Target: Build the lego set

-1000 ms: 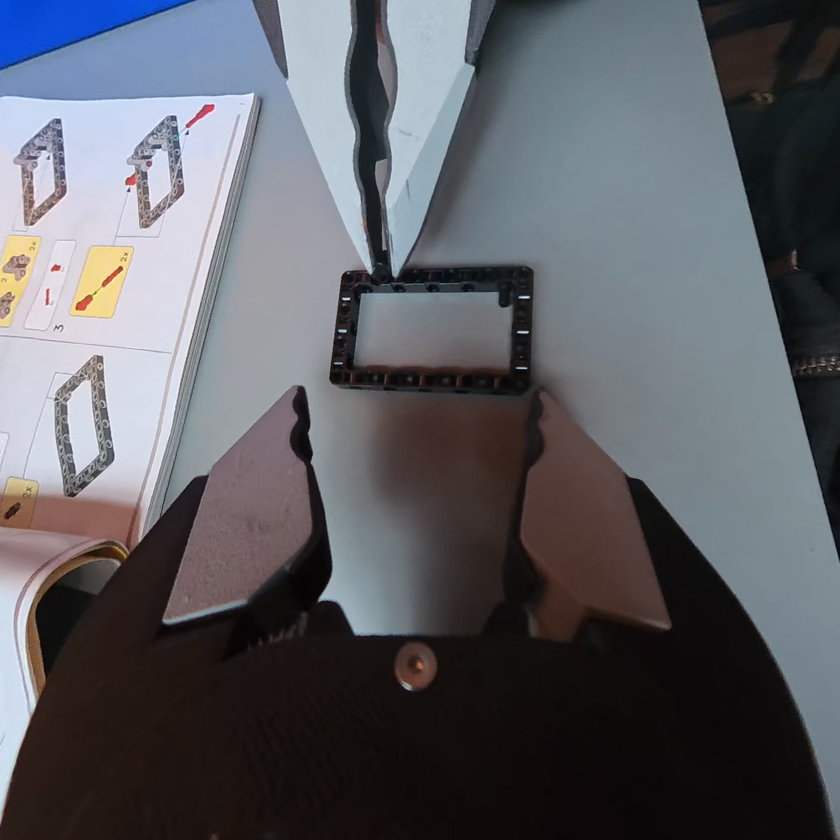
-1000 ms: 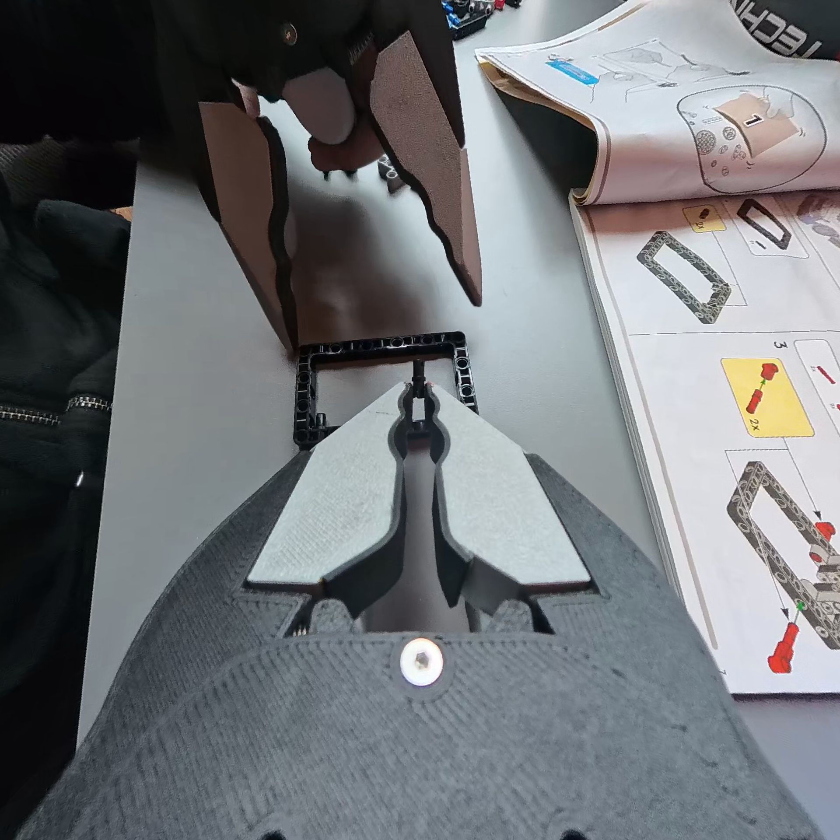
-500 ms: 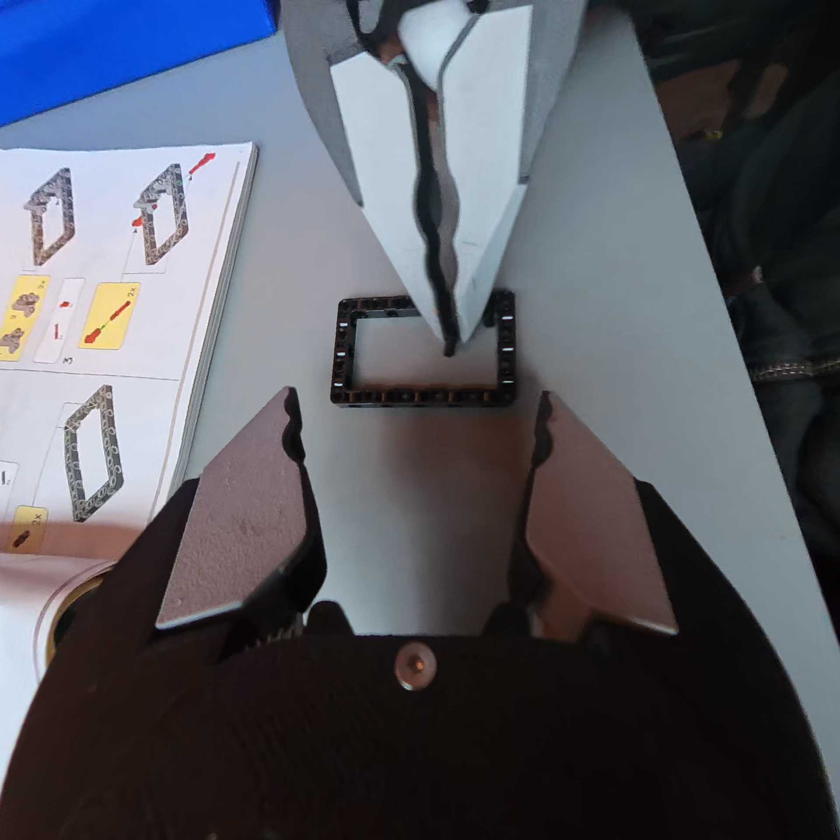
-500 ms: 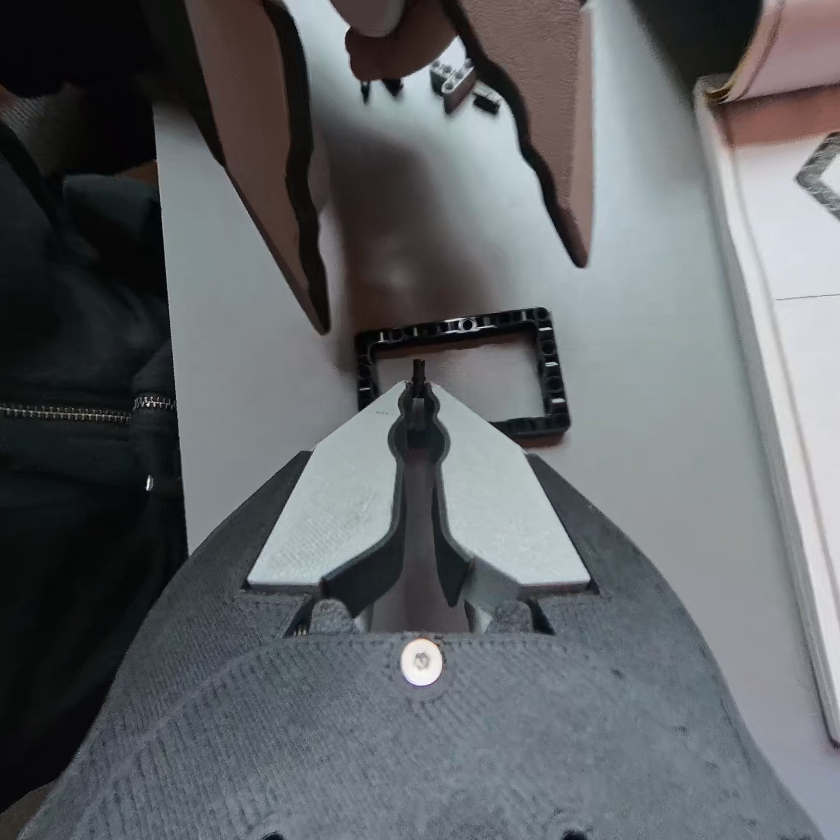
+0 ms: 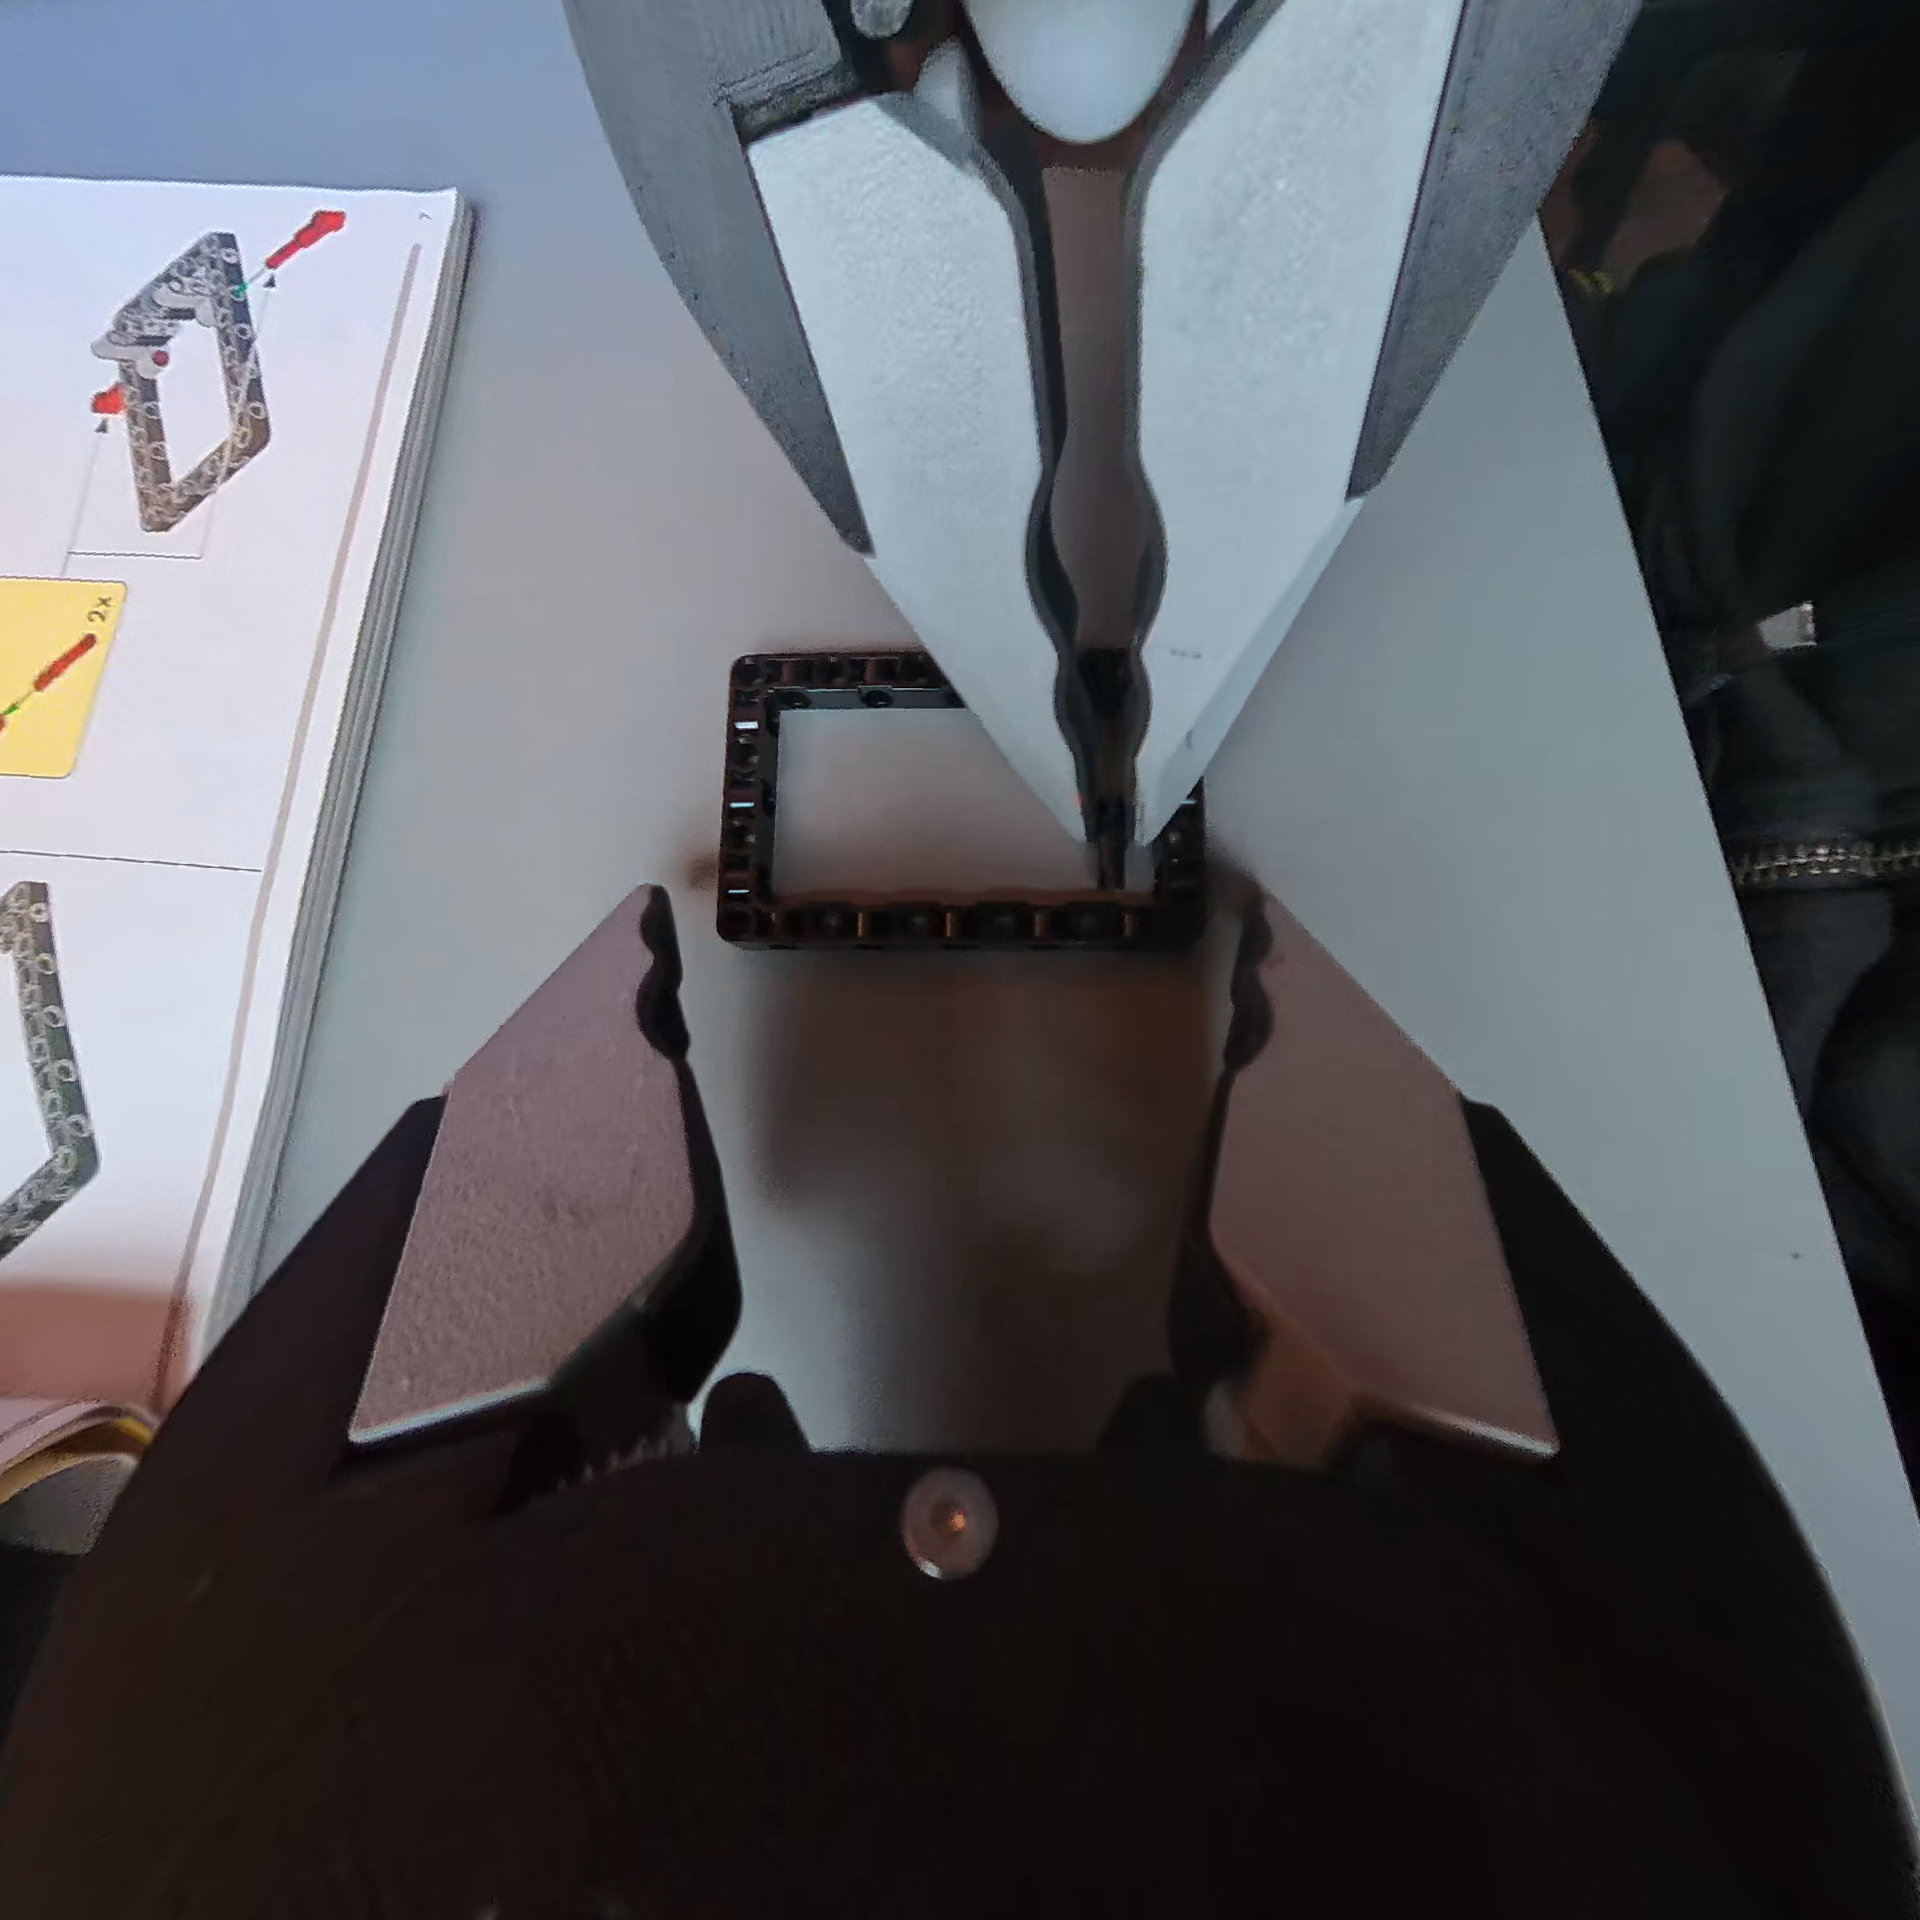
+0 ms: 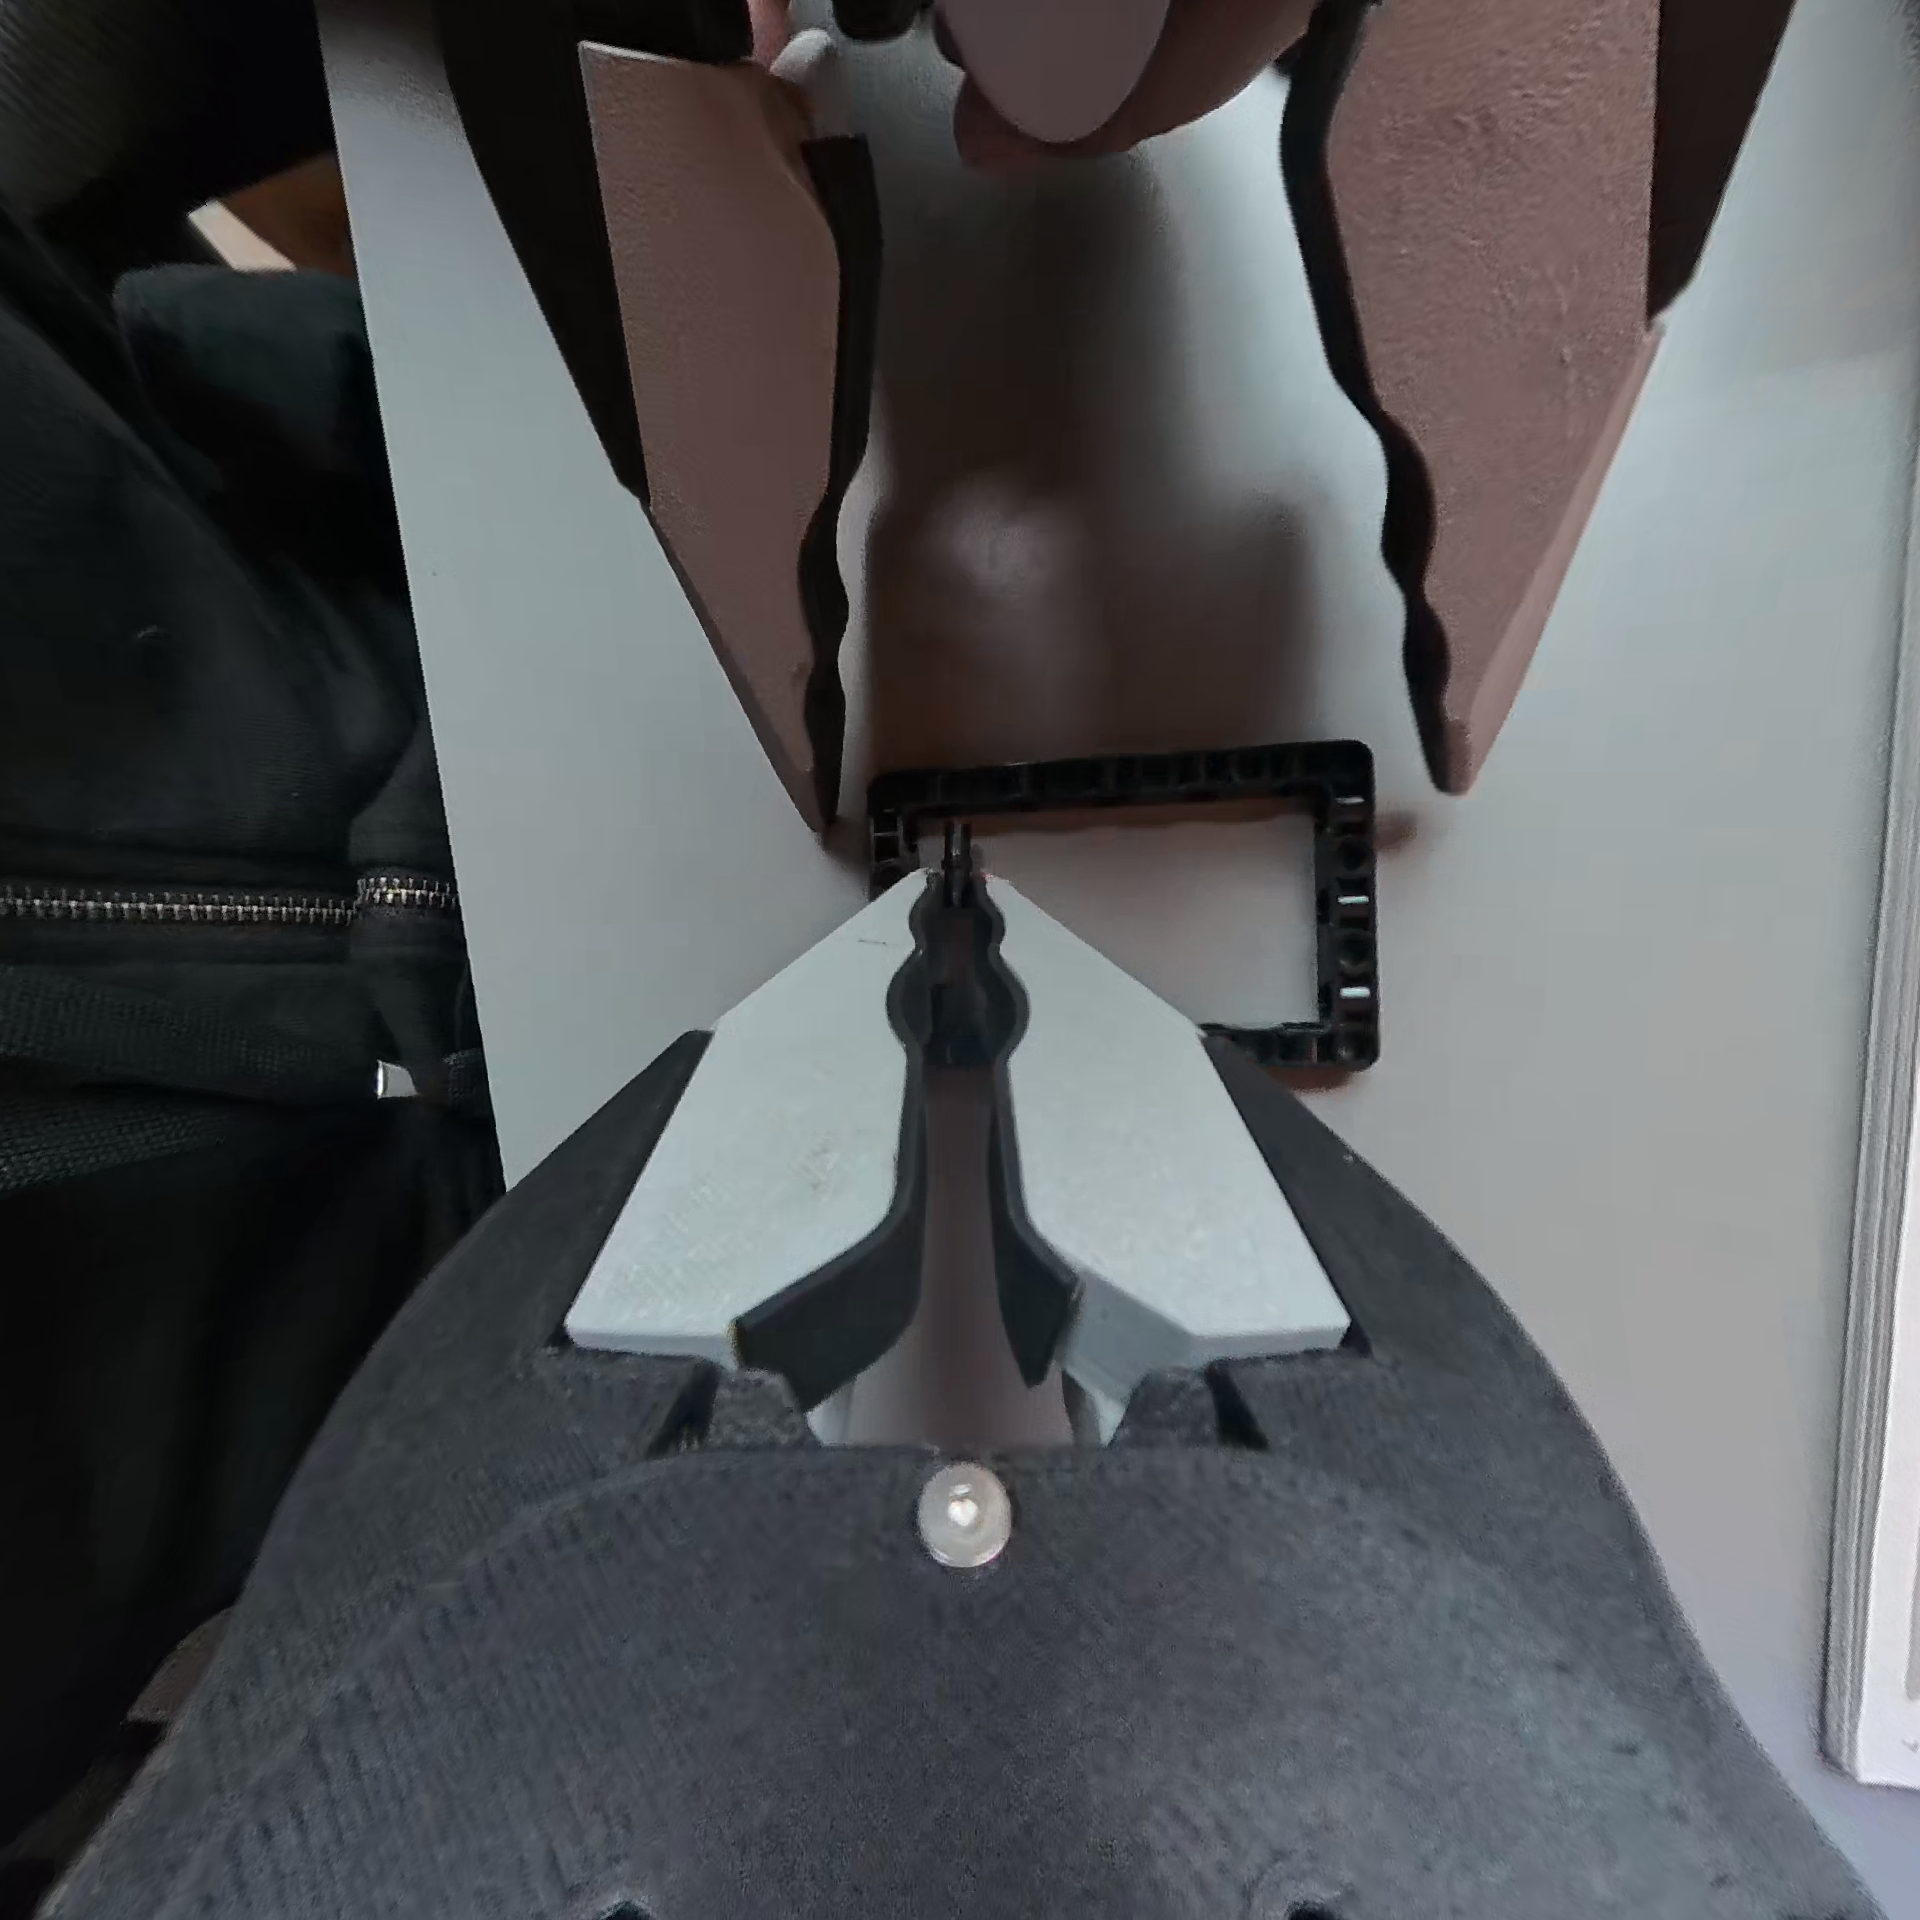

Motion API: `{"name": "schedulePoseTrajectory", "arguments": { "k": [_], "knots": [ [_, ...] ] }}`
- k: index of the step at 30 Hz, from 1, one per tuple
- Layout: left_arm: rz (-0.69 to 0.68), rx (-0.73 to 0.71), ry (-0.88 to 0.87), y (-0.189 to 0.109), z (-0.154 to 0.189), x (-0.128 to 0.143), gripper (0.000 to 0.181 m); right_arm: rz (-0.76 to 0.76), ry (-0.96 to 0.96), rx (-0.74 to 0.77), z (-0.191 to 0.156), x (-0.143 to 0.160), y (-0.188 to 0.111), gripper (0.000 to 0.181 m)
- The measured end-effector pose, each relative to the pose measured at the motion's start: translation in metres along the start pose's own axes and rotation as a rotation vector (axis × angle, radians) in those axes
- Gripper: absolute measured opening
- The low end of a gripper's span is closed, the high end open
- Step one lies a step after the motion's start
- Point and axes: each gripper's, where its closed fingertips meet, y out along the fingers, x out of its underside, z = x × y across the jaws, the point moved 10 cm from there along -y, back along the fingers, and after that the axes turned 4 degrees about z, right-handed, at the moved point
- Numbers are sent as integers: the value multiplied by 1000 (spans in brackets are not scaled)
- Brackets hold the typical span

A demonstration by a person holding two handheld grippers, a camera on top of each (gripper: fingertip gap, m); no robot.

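Observation:
A black rectangular lego frame (image 5: pixel 748 790) lies flat on the grey table (image 5: pixel 582 582). My right gripper (image 6: pixel 951 883) is shut on a small black pin (image 6: pixel 956 842). The pin's tip is inside the frame, against the bar nearest the left gripper, close to a corner. In the left wrist view the right gripper (image 5: pixel 1107 842) comes down from above and hides part of the frame. My left gripper (image 5: pixel 945 925) is open and empty, with its fingertips just outside the frame's two near corners. It also shows in the right wrist view (image 6: pixel 1138 800), beyond the frame (image 6: pixel 1345 894).
An open instruction booklet (image 5: pixel 208 623) lies left of the frame in the left wrist view; its edge shows in the right wrist view (image 6: pixel 1881 1039). Dark clothing with a zipper (image 6: pixel 208 727) hangs past the table's edge (image 5: pixel 1662 727), close to the frame. Less than 4 cm separates the two grippers' tips.
The right gripper has carried the pin from the frame's far bar across to its near bar by the other corner. The left gripper has moved closer to the frame and stays open.

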Motion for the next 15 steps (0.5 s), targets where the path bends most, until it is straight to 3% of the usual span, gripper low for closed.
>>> {"name": "schedulePoseTrajectory", "arguments": {
  "k": [5,15],
  "knots": [
    [27,24,-40,3,-1,2,95,-67,13,-75,5,-6,1,2],
    [52,10,-48,5,4,2,93,-142,80,-209,13,-11,4,2]
  ]
}}
